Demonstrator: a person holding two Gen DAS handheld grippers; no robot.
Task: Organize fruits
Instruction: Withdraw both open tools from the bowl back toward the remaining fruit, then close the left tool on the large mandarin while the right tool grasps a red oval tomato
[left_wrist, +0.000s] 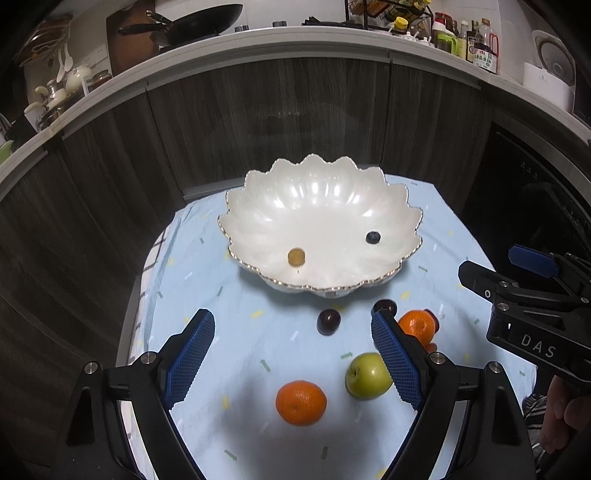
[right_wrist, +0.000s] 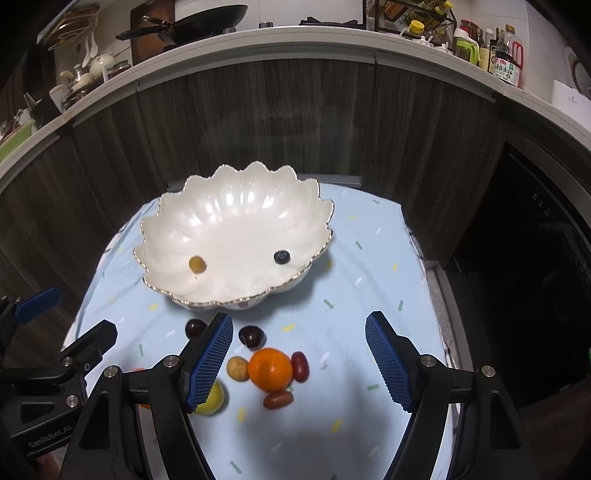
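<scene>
A white scalloped bowl stands on the pale blue cloth with a yellow grape and a blueberry in it. In front of it lie two dark cherries, a green apple, two mandarins, a small yellow fruit and two red grape tomatoes. My left gripper hangs open above the near mandarin and apple. My right gripper hangs open above the other mandarin's cluster. Neither holds anything.
The cloth covers a small table that ends close at both sides. Dark wood cabinet fronts rise right behind the bowl, under a counter with a pan and bottles. A dark appliance stands at the right.
</scene>
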